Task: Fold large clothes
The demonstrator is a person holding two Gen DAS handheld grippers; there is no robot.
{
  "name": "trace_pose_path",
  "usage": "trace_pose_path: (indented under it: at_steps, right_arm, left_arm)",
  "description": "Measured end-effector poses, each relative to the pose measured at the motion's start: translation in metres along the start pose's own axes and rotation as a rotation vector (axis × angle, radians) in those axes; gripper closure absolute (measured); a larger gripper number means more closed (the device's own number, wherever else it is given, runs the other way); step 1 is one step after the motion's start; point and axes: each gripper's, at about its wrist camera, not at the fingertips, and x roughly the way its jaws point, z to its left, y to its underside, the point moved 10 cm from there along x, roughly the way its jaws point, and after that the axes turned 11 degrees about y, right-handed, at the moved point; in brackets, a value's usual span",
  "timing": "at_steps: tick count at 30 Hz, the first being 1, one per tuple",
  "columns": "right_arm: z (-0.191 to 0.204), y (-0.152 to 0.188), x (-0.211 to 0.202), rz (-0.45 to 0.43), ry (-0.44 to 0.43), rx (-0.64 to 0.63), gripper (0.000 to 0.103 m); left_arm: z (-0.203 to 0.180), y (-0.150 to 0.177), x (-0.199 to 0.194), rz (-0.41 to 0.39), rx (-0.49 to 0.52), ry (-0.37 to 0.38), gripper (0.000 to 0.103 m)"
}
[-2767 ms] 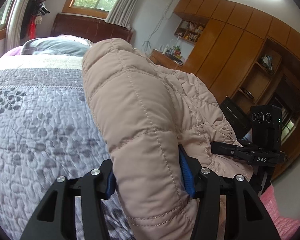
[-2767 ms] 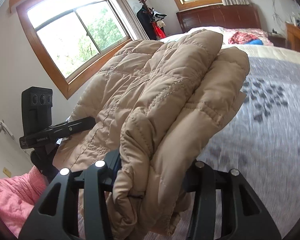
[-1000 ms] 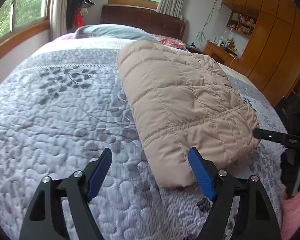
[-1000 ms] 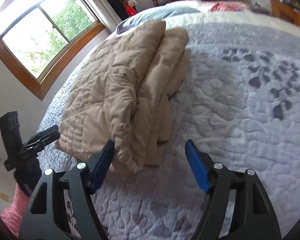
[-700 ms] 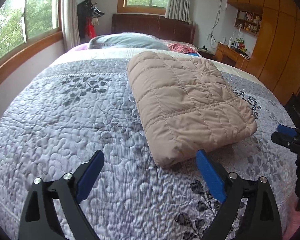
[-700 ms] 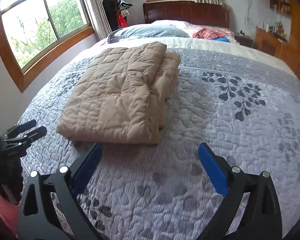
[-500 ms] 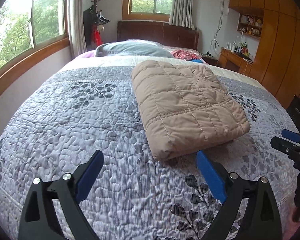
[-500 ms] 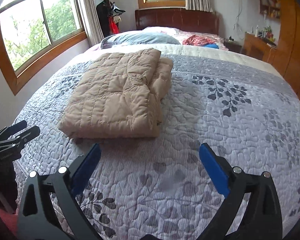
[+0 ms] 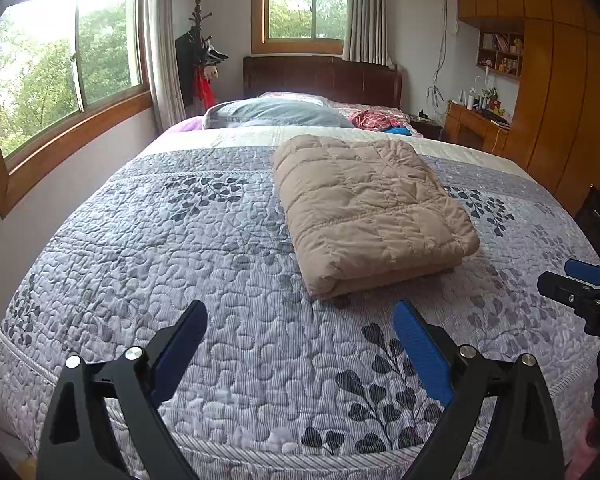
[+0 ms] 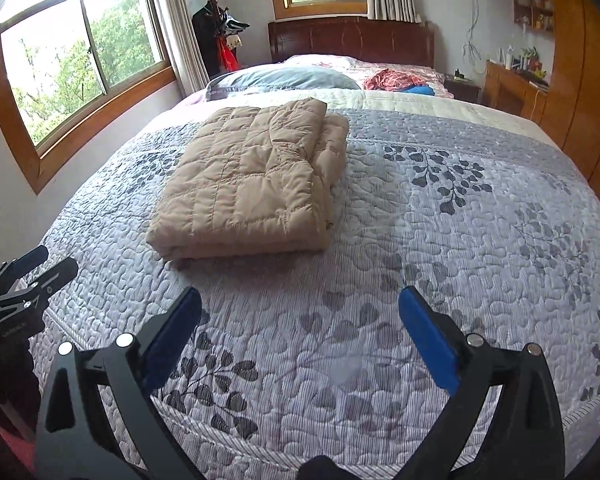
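A tan quilted jacket (image 9: 370, 208) lies folded into a flat rectangle on the grey leaf-patterned bedspread (image 9: 180, 248); it also shows in the right wrist view (image 10: 252, 184). My left gripper (image 9: 300, 316) is open and empty, held over the foot of the bed, well short of the jacket. My right gripper (image 10: 300, 296) is open and empty, also back near the foot of the bed. Each gripper shows at the edge of the other's view: the right one (image 9: 580, 284) and the left one (image 10: 28, 272).
A grey pillow (image 9: 276, 114) and a red cloth (image 9: 374, 118) lie at the head of the bed by the dark headboard (image 9: 320, 76). Windows line the left wall. A wooden wardrobe (image 9: 560, 92) and desk (image 9: 476, 120) stand on the right. A coat stand (image 9: 198, 56) is in the far corner.
Both grippers let go of the jacket, which now lies folded on the bed. Both have pulled back toward the foot of the bed and stand open.
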Motion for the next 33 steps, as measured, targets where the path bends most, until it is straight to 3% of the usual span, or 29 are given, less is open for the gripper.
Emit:
trace_pose_path:
  at_steps: [33]
  right_arm:
    - [0.011, 0.023, -0.012, 0.011, -0.003, -0.015, 0.005]
  left_arm:
    - [-0.004, 0.018, -0.013, 0.015, 0.015, 0.000, 0.009]
